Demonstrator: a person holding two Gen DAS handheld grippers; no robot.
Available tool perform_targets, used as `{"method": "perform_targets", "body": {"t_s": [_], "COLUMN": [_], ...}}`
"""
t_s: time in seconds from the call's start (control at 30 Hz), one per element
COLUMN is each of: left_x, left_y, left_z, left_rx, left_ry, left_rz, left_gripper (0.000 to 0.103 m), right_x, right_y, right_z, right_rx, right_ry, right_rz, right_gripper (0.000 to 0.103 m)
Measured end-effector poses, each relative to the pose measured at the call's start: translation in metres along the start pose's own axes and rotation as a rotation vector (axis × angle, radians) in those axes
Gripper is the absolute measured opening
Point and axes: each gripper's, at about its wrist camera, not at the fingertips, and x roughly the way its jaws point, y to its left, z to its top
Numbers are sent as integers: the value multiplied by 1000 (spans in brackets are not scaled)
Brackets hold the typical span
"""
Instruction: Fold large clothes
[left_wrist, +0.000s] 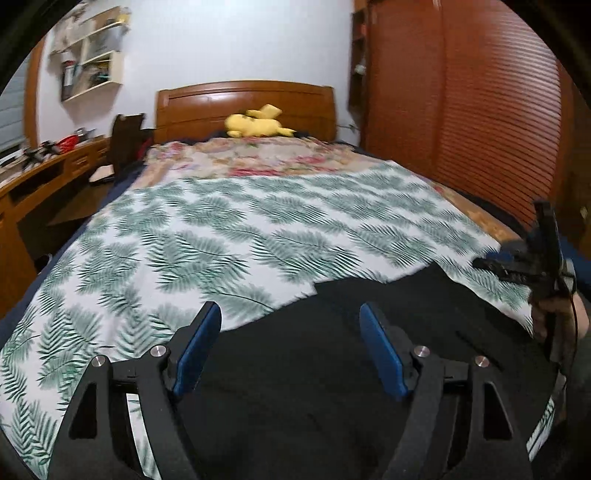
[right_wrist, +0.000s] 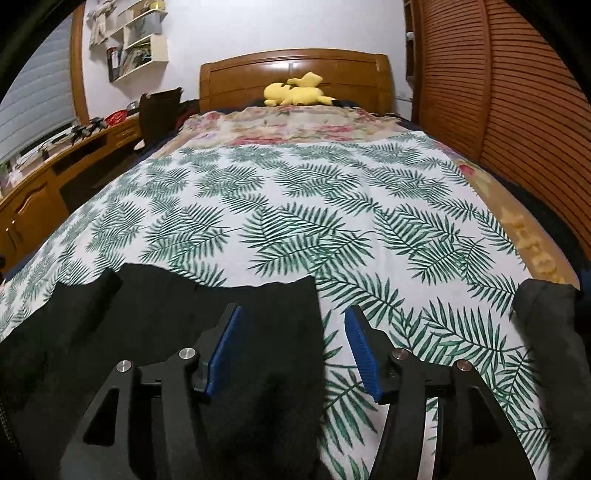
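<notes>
Left wrist view: left gripper (left_wrist: 290, 325) is held open above the flat black fabric garment (left_wrist: 369, 350), nothing clamped. The garment is spread on the white leaf-printed bedsheet (left_wrist: 221, 236).

Right wrist view: right gripper (right_wrist: 293, 328) is held open over the garment's right edge (right_wrist: 288, 332), unclamped.

Both my wrist cameras sat low near the bed's foot, facing its headboard (left_wrist: 245, 99); they shared the leaf-print sheet (right_wrist: 295, 206).
</notes>
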Motion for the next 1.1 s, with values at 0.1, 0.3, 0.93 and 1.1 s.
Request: {"method": "perform_targets", "body": {"t_s": [0.1, 0.3, 0.93, 1.1], "left_x": [1, -2, -47, -52], "left_y": [-17, -38, -58, -59], "left_z": [-5, -10, -11, -11], "left_rx": [36, 70, 83, 87], "left_ry": [14, 33, -26, -32], "left_rz": [-28, -68, -81, -77], "left_gripper": [78, 78, 78, 78], "right_x": [-12, -37, -103, -90], "right_y": [10, 35, 51, 55], "right_z": [0, -13, -125, -138], "right_rx": [-32, -127, -202, -237], "right_ry": [-7, 1, 109, 162], "right_rz": [27, 67, 115, 100], "right_gripper": [59, 59, 59, 59]}}
